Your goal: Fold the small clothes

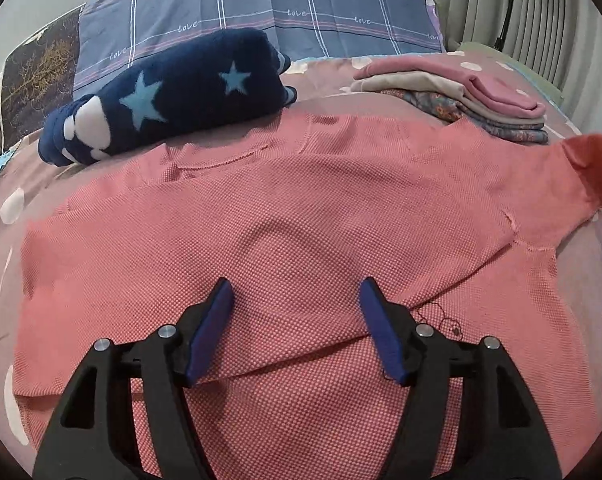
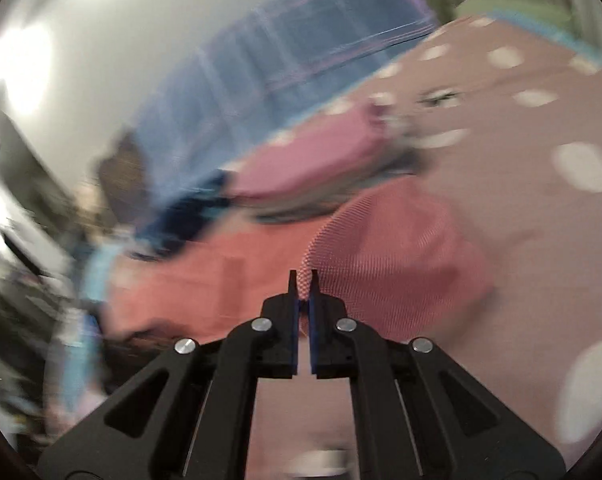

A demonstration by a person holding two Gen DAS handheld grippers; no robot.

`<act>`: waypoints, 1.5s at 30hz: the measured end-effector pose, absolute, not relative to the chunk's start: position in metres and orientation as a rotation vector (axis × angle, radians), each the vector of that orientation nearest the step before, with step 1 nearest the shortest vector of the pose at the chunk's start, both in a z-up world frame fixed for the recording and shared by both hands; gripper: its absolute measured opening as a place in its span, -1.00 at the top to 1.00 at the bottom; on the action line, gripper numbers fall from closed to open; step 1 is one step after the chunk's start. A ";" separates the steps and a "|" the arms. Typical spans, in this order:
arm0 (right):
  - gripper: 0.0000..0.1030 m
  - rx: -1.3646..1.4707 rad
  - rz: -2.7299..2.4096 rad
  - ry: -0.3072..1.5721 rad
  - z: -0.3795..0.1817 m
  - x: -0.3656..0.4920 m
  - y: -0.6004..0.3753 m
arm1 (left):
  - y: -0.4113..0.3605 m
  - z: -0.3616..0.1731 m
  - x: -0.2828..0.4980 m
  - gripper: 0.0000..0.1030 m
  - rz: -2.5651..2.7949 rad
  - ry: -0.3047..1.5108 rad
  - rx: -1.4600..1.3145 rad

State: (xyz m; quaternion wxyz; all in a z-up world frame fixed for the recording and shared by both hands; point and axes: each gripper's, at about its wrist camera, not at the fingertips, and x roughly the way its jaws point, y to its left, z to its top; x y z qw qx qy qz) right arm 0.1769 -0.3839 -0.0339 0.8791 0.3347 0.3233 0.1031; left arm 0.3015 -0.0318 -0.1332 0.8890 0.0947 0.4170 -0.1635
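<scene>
A coral-pink knit shirt [image 1: 285,208] lies spread on the bed, its near part folded over itself. My left gripper [image 1: 295,300] is open, its blue pads just above the shirt's middle, holding nothing. In the blurred right wrist view my right gripper [image 2: 303,280] is shut on an edge of the same shirt [image 2: 389,256], which it lifts off the bed. That lifted corner shows at the right edge of the left wrist view [image 1: 593,168].
A stack of folded clothes [image 1: 453,96] lies at the back right of the bed, also in the right wrist view [image 2: 309,164]. A rolled navy star blanket [image 1: 169,96] lies at the back left. A plaid pillow [image 1: 285,4] leans behind. The bedsheet [image 2: 521,208] is mauve with white dots.
</scene>
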 end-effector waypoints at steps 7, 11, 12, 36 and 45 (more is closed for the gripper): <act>0.93 0.787 0.517 0.733 -0.031 0.233 -0.304 | -0.012 -0.134 0.302 -0.36 -0.404 0.868 0.090; 0.92 0.733 0.533 0.799 -0.050 0.258 -0.273 | 0.004 -0.133 0.305 -0.36 -0.459 0.860 -0.027; 0.92 0.707 0.520 0.815 -0.054 0.260 -0.267 | 0.008 -0.133 0.306 -0.36 -0.475 0.861 -0.061; -0.05 0.319 0.209 0.873 -0.089 0.159 -0.312 | -0.034 -0.109 0.298 -0.36 -0.736 0.924 -0.181; -0.23 0.245 0.167 0.806 -0.069 0.154 -0.306 | -0.043 -0.009 0.320 0.95 -0.764 0.823 -0.183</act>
